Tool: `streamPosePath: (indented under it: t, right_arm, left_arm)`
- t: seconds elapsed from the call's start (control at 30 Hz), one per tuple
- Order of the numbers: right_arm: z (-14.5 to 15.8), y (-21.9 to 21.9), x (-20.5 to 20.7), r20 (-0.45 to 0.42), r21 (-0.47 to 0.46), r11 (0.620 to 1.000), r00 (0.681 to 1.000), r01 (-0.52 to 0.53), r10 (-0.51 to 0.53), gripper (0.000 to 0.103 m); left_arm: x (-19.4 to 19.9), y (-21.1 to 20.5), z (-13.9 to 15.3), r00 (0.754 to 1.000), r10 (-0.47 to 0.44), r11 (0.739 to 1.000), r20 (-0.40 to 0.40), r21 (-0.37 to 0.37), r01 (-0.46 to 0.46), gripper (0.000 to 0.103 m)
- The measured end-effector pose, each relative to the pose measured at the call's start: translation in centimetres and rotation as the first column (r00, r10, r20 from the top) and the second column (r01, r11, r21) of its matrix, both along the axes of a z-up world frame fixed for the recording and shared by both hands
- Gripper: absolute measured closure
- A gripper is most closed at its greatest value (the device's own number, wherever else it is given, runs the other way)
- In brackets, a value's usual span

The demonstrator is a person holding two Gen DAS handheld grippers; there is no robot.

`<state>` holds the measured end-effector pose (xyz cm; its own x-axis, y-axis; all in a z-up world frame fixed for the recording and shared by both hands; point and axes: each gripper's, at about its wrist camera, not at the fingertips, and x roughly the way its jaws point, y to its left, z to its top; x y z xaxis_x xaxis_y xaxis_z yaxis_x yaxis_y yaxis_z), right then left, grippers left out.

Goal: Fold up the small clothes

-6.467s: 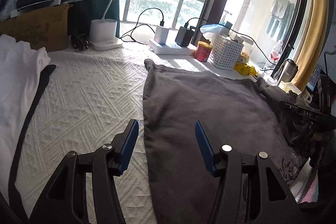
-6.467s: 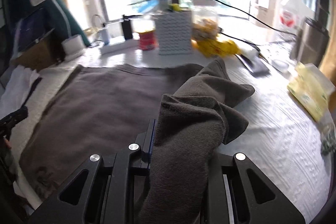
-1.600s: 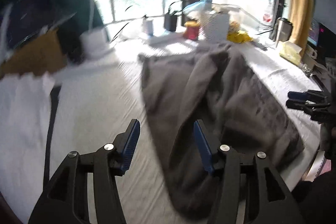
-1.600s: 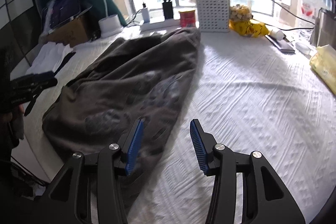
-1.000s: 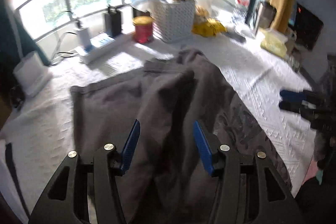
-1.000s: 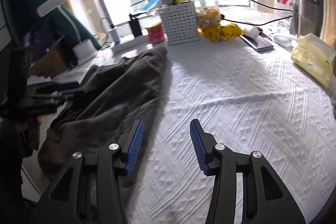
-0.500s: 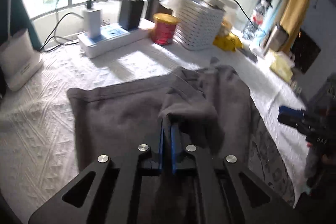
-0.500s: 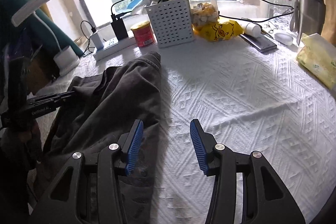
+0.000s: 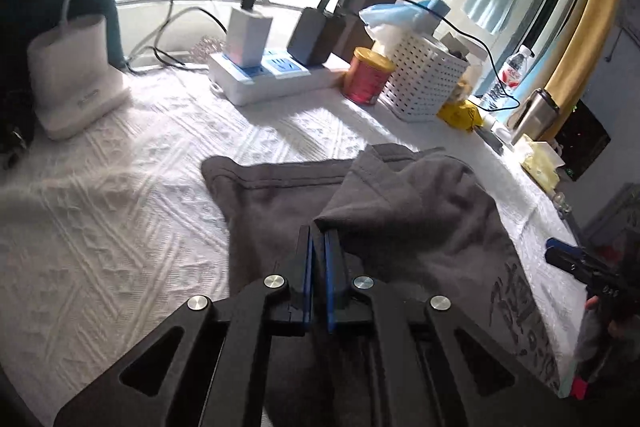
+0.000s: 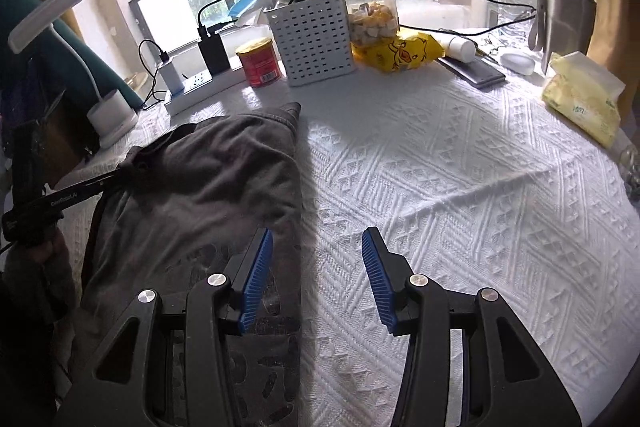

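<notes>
Pinching: my left tongs (image 9: 317, 247) are clamped tight on a raised fold of the grey garment (image 9: 400, 211), ready to carry it over.
Right tongs (image 10: 316, 279): wide apart, empty, above the garment's edge.
Garment: half-doubled on the white-covered counter (image 10: 460, 187).

left wrist: close, low over grey garment (image 9: 400, 211) | right wrist: beside it | both face window

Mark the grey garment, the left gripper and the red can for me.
grey garment (image 10: 208, 187), right wrist view, on its flat upper panel.
left gripper (image 9: 317, 239), left wrist view, at the closed fingertips pinching cloth.
red can (image 10: 258, 69), right wrist view, on its label.
</notes>
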<state>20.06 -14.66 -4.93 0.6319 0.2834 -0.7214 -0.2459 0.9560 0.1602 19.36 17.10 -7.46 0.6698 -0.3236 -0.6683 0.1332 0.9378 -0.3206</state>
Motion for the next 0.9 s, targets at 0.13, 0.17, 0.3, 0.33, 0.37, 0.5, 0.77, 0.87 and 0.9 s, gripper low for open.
streamPosePath:
  t: [0.13, 0.17, 0.3, 0.33, 0.37, 0.5, 0.77, 0.87, 0.9]
  right_arm:
    - [0.6, 0.9, 1.1, 0.006, -0.002, 0.999, 0.999, -0.043, 0.043, 0.054]
    - [0.9, 1.5, 1.7, 0.011, -0.003, 0.998, 0.998, -0.067, 0.067, 0.054]
    - [1.5, 3.4, 3.5, 0.026, 0.004, 0.991, 0.990, -0.136, 0.136, 0.054]
    - [1.5, 3.7, 3.9, 0.027, 0.008, 0.989, 0.989, -0.147, 0.147, 0.054]
    - [1.5, 4.1, 4.4, 0.029, 0.021, 0.987, 0.987, -0.161, 0.161, 0.054]
    - [1.0, 4.8, 5.4, 0.020, 0.064, 0.981, 0.983, -0.182, 0.181, 0.054]
    - [-1.1, 3.4, 6.4, -0.034, 0.103, 0.982, 0.986, -0.159, 0.163, 0.054]
    - [-1.1, 2.8, 6.6, -0.036, 0.108, 0.983, 0.988, -0.146, 0.151, 0.054]
    - [-1.1, 2.6, 6.8, -0.036, 0.110, 0.983, 0.988, -0.145, 0.149, 0.054]
  left_arm:
    - [-0.1, 2.6, 0.1, 0.990, 0.143, 0.989, -0.007, -0.022, -0.143, 0.099]
    - [-0.2, 3.0, 0.2, 0.987, 0.158, 0.987, -0.009, -0.037, -0.159, 0.099]
    - [-1.3, 2.6, 1.8, 0.988, 0.150, 0.988, 0.037, -0.038, -0.149, 0.098]
    - [-1.2, 2.3, 1.8, 0.989, 0.144, 0.989, 0.029, -0.032, -0.143, 0.095]
    - [-1.1, 2.1, 1.6, 0.990, 0.142, 0.990, 0.017, -0.019, -0.142, 0.090]
    - [-0.2, 2.1, 0.4, 0.989, 0.143, 0.990, -0.040, 0.011, -0.142, 0.060]
    - [0.9, 2.3, -2.0, 0.989, 0.122, 0.989, -0.089, 0.101, -0.113, 0.069]
    - [1.1, 2.5, -1.5, 0.989, 0.125, 0.987, -0.078, 0.108, -0.117, 0.074]
    - [1.2, 2.6, -1.4, 0.989, 0.132, 0.986, -0.073, 0.111, -0.123, 0.074]
